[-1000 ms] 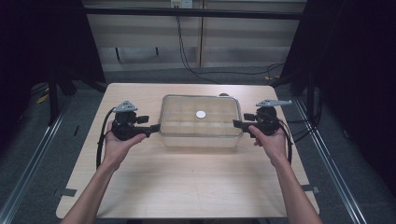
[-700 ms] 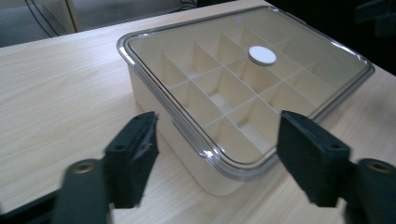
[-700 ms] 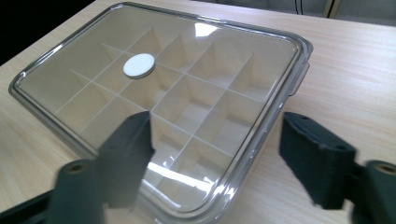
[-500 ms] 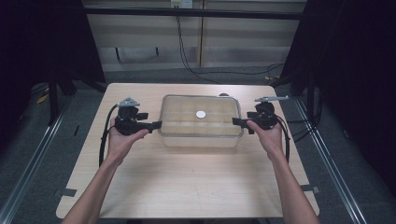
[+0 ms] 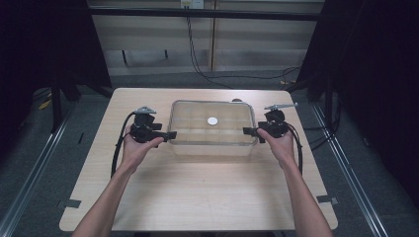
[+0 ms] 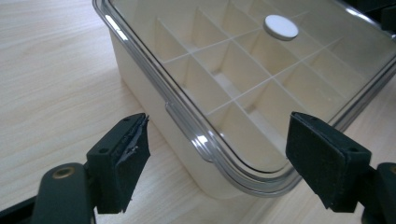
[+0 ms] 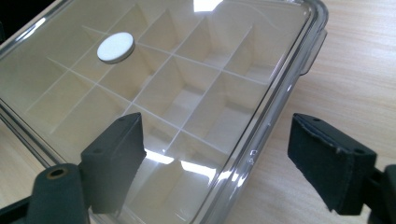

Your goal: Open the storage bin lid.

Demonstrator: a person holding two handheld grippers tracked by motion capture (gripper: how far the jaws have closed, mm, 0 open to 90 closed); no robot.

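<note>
High view: the box [image 5: 211,129] sits at the table's [image 5: 197,197] centre toward 12 o'clock, long axis running 9 to 3. The left gripper [image 5: 165,135] and right gripper [image 5: 248,131] flank its short ends, probably to take the lid [image 5: 197,121] evenly.

Left gripper view: jaws released, spread astride the lid rim, a tab [image 6: 180,119] between them.

Right gripper view: jaws released, straddling the rim; the white knob [image 7: 116,47] lies toward 11 o'clock.
</note>
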